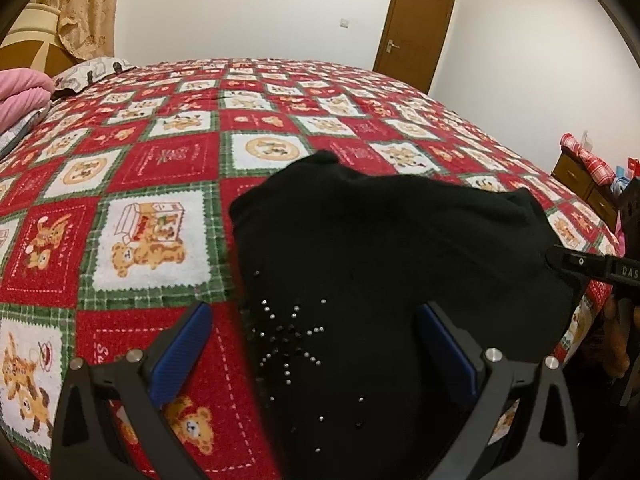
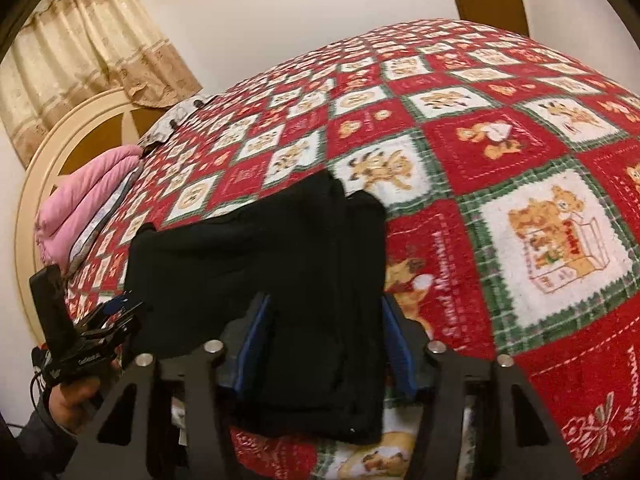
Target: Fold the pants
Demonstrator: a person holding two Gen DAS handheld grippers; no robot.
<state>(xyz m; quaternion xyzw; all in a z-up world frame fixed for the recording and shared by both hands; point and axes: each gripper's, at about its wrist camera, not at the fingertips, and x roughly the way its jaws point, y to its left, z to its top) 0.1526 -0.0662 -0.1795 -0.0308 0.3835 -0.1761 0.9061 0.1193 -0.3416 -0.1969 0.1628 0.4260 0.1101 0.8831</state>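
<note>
Both sets of jaws spread wide, nothing clamped between either; left gripper (image 1: 314, 350) low over near edge of black pants (image 1: 384, 264), its blue pads (image 1: 188, 344) apart, left one above the bedspread, right one above black cloth; right gripper (image 2: 326, 338) likewise parted, blue pads (image 2: 256, 340) straddling a strip of the pants (image 2: 280, 248) without pinching it.

Pants lying bunched and partly folded on red, white and green teddy-bear bedspread (image 1: 152, 184), near the bed's front edge; small silver studs (image 1: 288, 344) in a starburst on the fabric, just ahead of the left gripper; upper edge of the garment rumpled, two rounded humps at far side.

Right gripper's dark finger (image 1: 576, 264) visible at right edge of left wrist view, tip touching or just beside the pants' right margin, cannot tell which; left gripper (image 2: 108, 320) seen from right wrist view at the pants' left margin, held by a hand (image 2: 74, 400).

Pink folded quilt (image 2: 88, 196) at head of bed, well apart from the pants; cream round headboard (image 2: 52, 152) behind it; beige curtain (image 2: 80, 40) above; brown door (image 1: 416, 24) in far wall; wooden drawer unit (image 1: 580, 184) beside the bed, red checked cloth on top.
</note>
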